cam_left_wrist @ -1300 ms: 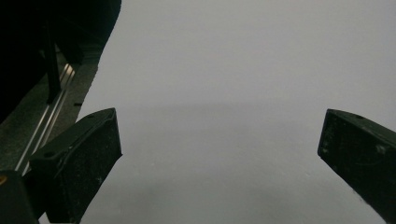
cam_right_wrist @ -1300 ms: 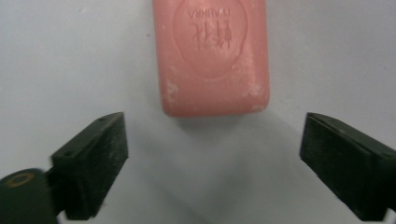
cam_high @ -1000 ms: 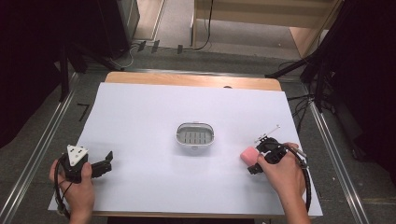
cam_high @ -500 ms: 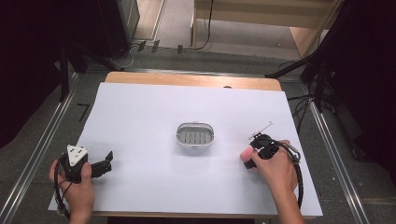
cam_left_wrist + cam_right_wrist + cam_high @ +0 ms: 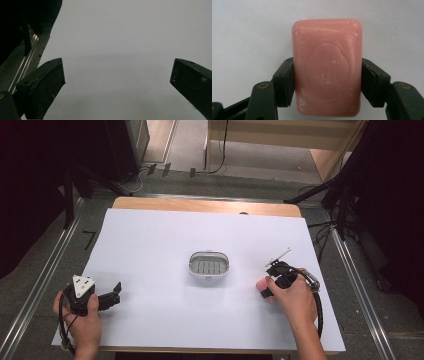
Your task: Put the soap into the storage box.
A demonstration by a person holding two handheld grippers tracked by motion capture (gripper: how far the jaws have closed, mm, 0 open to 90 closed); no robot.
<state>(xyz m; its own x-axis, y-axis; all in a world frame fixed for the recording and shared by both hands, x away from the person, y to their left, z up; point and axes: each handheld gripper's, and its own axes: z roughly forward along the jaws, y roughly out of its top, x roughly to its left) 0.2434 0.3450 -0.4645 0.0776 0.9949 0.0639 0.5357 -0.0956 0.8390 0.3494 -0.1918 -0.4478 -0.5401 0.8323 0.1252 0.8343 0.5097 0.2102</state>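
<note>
A pink bar of soap (image 5: 327, 67) with an embossed stamp lies flat on the white table top. My right gripper (image 5: 329, 83) is shut on it, its jaws having just closed so that a black pad presses each long side. In the high view that gripper (image 5: 266, 290) points left at the table's right side, and the person's hand hides most of the bar. An oval grey soap dish (image 5: 209, 265) with a slotted floor sits at the table's middle, left of the right gripper. My left gripper (image 5: 112, 296) rests at the near left, open (image 5: 117, 70), with bare table between its jaws.
The white sheet (image 5: 165, 240) covers a wooden table (image 5: 200, 206) framed by metal rails (image 5: 45, 280). A thin white stick (image 5: 279, 256) lies just beyond the right hand. Cables and dark stands lie on the floor beyond the far edge.
The right gripper moved a little left onto the pink soap and closed on it; the hand now covers the bar in the high view. The left hand stayed put.
</note>
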